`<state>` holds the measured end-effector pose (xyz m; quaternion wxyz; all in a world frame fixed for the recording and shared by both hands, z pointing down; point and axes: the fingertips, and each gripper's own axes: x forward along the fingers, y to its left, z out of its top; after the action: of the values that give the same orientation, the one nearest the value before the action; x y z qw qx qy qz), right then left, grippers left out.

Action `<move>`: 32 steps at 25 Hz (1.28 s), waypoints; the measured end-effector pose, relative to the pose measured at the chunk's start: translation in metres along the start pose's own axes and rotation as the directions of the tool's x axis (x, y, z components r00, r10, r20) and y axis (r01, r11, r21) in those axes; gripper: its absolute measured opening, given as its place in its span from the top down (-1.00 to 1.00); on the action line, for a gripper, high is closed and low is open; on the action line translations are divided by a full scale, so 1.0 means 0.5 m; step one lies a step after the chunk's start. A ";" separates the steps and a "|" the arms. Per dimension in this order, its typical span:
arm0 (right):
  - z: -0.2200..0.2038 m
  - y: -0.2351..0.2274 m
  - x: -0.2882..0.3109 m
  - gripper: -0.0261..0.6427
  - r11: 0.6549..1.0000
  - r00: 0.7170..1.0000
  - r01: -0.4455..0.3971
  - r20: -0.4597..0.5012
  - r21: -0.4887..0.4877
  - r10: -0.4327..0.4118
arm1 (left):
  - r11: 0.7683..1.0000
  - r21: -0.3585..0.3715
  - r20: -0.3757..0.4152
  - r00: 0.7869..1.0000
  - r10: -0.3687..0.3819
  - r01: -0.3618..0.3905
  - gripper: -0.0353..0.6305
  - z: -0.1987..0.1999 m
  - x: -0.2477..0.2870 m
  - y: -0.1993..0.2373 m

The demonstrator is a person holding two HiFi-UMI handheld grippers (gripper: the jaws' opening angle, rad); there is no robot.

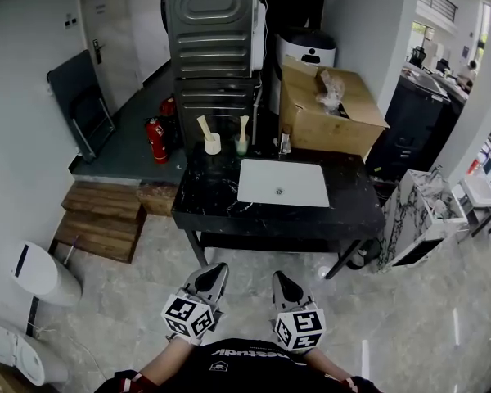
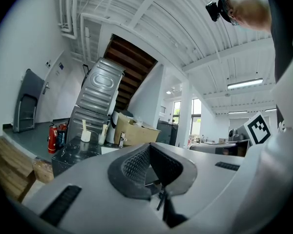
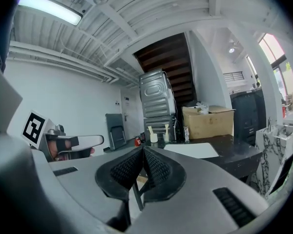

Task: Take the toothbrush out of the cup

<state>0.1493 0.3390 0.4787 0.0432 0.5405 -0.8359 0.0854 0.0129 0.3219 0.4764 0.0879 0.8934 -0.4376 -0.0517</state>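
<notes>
Two cups stand at the back left of the black table (image 1: 204, 207). A white cup (image 1: 213, 145) holds a cream toothbrush (image 1: 203, 126), and a greenish cup (image 1: 242, 146) holds another toothbrush (image 1: 244, 126). The left gripper view shows them far off: the white cup (image 2: 86, 136) and the second cup (image 2: 102, 139). They are small in the right gripper view too: the white cup (image 3: 154, 138) and its neighbour (image 3: 166, 137). My left gripper (image 1: 217, 268) (image 2: 149, 149) and right gripper (image 1: 279, 277) (image 3: 143, 151) are held close to my body, well short of the table, both shut and empty.
A white sink basin (image 1: 282, 182) is set into the table, with a faucet (image 1: 285, 143) behind it. A cardboard box (image 1: 327, 109) stands at the back right. Steel appliances (image 1: 213, 47) rise behind the table. A red fire extinguisher (image 1: 156, 140) and wooden steps (image 1: 102, 219) lie to the left.
</notes>
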 end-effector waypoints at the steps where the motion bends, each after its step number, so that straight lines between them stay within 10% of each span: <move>1: -0.001 -0.009 0.000 0.81 1.000 1.000 -0.005 0.002 0.003 0.005 | 1.000 0.006 0.004 1.000 0.003 -0.003 0.85 0.000 0.007 -0.005; 14: -0.026 -0.102 0.102 0.81 0.998 0.999 -0.041 -0.008 0.042 0.042 | 0.997 0.029 -0.013 0.997 0.073 -0.073 0.85 -0.033 0.107 0.061; 32: 0.162 -0.179 0.695 0.81 0.999 0.999 0.019 0.025 0.039 -0.020 | 0.999 0.027 0.047 0.999 -0.024 0.023 0.85 0.147 0.506 0.552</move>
<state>0.0890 -0.0238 0.4649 0.0229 0.5504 -0.8293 0.0943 -0.0582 -0.0525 0.4565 0.0652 0.8980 -0.4298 -0.0682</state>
